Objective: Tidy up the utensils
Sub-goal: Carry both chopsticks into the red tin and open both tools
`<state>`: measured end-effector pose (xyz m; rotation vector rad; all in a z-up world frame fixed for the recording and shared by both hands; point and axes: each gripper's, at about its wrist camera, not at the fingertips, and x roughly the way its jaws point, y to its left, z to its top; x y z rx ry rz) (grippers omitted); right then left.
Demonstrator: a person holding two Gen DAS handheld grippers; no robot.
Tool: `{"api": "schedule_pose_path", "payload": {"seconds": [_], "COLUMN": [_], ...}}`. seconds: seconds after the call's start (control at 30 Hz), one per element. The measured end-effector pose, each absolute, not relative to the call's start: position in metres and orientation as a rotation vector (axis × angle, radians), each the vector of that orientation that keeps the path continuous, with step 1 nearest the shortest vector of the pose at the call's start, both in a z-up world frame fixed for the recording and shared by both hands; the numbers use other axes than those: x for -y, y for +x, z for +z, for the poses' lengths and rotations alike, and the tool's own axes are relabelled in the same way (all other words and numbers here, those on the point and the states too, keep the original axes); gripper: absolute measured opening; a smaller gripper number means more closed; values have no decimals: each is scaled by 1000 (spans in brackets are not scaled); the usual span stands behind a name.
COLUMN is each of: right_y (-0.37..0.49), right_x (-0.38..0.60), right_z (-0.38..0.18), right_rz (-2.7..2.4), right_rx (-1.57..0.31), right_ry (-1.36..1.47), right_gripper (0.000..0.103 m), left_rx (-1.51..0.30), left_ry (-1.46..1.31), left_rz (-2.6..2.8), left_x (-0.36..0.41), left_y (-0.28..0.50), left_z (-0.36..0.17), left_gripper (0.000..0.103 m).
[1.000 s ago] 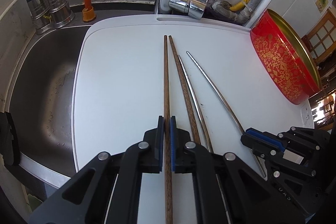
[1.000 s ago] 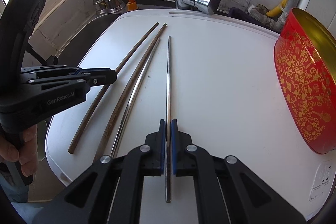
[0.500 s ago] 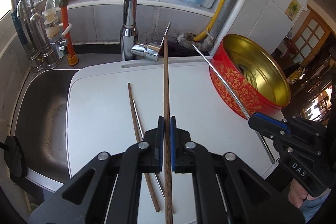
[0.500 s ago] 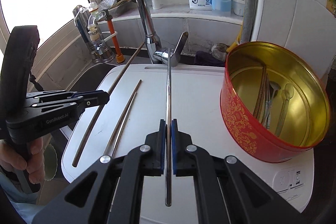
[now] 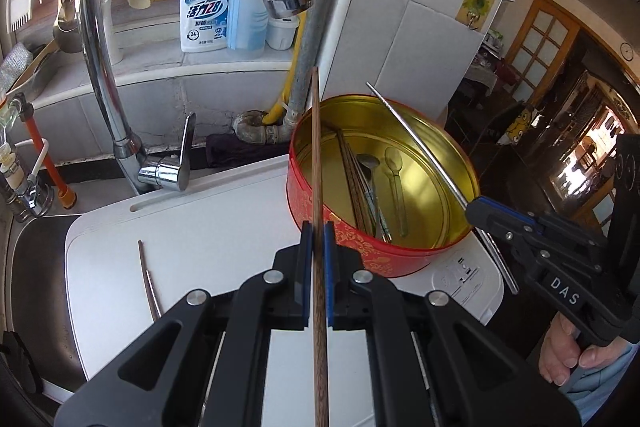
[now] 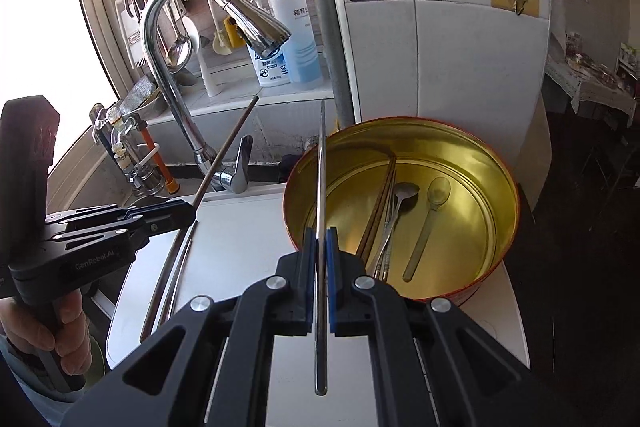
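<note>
My left gripper (image 5: 316, 231) is shut on a brown wooden chopstick (image 5: 317, 147) that reaches over the near rim of the red and gold tin (image 5: 360, 247). My right gripper (image 6: 320, 239) is shut on a metal chopstick (image 6: 321, 167), its tip also above the tin (image 6: 508, 187). Inside the tin lie wooden chopsticks (image 6: 378, 207), a metal spoon (image 6: 402, 193) and a clear plastic spoon (image 6: 430, 215). One wooden chopstick (image 5: 144, 267) and one metal chopstick (image 5: 154, 295) stay on the white board (image 5: 220, 223). The right gripper (image 5: 476, 205) shows in the left wrist view, the left gripper (image 6: 188, 213) in the right wrist view.
A tall chrome faucet (image 5: 100, 67) arches over the board's far edge, with the steel sink (image 5: 32, 287) to the left. Soap bottles (image 5: 204, 15) stand on the ledge behind, and a grey pipe (image 5: 316, 19) runs up beside the tin. A person's hand (image 6: 36, 331) grips the left handle.
Both grippers have risen off the board and swung right, each carrying its chopstick, whose tips now hang over the tin. One wooden and one metal chopstick stayed on the board.
</note>
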<state>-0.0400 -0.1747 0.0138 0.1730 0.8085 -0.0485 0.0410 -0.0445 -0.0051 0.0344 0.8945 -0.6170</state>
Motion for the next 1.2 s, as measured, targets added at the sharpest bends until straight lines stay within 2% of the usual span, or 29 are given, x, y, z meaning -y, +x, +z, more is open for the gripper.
{"api": "schedule_pose_path", "payload": {"seconds": [0.47, 0.93, 1.2], "right_y": [-8, 31, 47], "right_x": [260, 310, 319], "right_z": [18, -24, -41], "right_rz": [-98, -156, -155], "right_rx": [-822, -892, -927], "right_ry": [311, 395, 412], "right_gripper": [6, 6, 6], "left_rx": [-926, -1072, -1120], "left_ry": [44, 99, 109], "left_rz": [-684, -703, -701], "left_x": [125, 192, 199], "left_y": [87, 142, 156], "left_z": [16, -34, -55], "left_gripper": [5, 6, 6]}}
